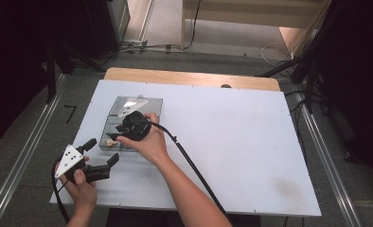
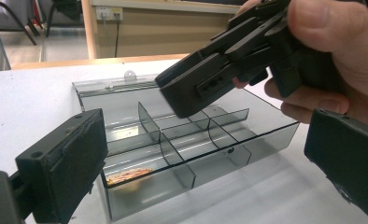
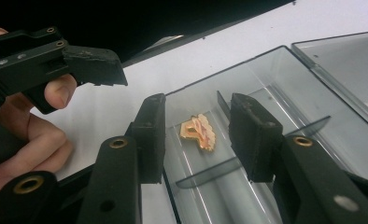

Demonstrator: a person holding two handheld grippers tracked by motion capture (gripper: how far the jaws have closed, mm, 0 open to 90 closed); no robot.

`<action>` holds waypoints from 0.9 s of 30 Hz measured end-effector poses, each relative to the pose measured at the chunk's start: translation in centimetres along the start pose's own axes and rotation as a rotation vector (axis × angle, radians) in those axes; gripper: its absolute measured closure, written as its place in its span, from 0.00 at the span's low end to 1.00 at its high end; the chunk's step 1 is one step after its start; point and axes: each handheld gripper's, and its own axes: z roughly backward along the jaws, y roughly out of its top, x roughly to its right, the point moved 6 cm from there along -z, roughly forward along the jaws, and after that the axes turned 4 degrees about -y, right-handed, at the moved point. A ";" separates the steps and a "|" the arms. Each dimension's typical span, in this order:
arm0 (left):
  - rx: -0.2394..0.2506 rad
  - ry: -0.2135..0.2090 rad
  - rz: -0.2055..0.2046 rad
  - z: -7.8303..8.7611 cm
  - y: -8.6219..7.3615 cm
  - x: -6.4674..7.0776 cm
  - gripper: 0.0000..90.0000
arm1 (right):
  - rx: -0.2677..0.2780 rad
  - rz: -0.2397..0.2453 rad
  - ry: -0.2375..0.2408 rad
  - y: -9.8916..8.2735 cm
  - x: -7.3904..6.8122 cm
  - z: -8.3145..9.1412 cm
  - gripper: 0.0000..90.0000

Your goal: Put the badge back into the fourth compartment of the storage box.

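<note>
So there's this little gold and pink trinket (image 3: 199, 132), looks like a charm or pin, lying on the floor of a corner compartment in a smoky clear plastic organizer box (image 1: 152, 101). From the high view that compartment is the near-left one, at the end of the box closest to the person. The box has thin dividers (image 2: 149, 122) splitting it into several cells, and its lid (image 1: 139, 102) is flipped open flat on the far side.

The right gripper (image 3: 198, 135) hangs right over that compartment, jaws apart, with the trinket lying loose between them and lower down. Nothing's pinched, the pads aren't touching it.

The left gripper (image 1: 102, 151) sits off the near-left side of the box, close to the table edge, jaws spread wide and holding nothing. It's aimed at the box.

Everything's on a white tabletop (image 1: 232, 142) with a wooden strip (image 1: 189, 76) along the far edge.
</note>
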 end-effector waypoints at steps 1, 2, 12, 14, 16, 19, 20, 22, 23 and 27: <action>0.000 0.000 -0.001 0.0 0.0 0.0 0.00 | 0.001 -0.008 -0.001 0.0 0.0 0.1 0.60; 0.000 0.000 -0.001 0.0 0.0 0.0 0.00 | 0.004 -0.004 -0.005 -0.1 0.2 0.4 0.59; -0.004 0.001 -0.006 -0.1 0.0 0.1 0.00 | 0.027 -0.022 -0.027 -0.9 1.0 2.3 0.50; -0.005 0.001 -0.007 -0.1 0.0 0.1 0.00 | 0.031 -0.024 -0.032 -1.1 1.1 2.7 0.48; -0.006 0.001 -0.008 -0.1 0.0 0.1 0.00 | 0.035 -0.025 -0.035 -1.3 1.3 3.2 0.44; -0.007 0.001 -0.008 -0.1 0.0 0.1 0.00 | 0.043 -0.030 -0.044 -1.8 1.5 4.0 0.38; -0.008 0.001 -0.009 -0.1 0.0 0.1 0.00 | 0.048 -0.033 -0.048 -1.9 1.6 4.3 0.36; -0.011 0.001 -0.013 -0.1 0.0 0.1 0.00 | 0.054 -0.039 -0.060 -2.3 1.7 5.0 0.31; -0.011 0.001 -0.014 -0.1 0.0 0.1 0.00 | 0.060 -0.039 -0.068 -2.5 1.8 5.3 0.28; -0.017 0.004 -0.018 -0.1 -0.1 0.2 0.00 | 0.082 -0.051 -0.091 -3.4 2.5 6.9 0.18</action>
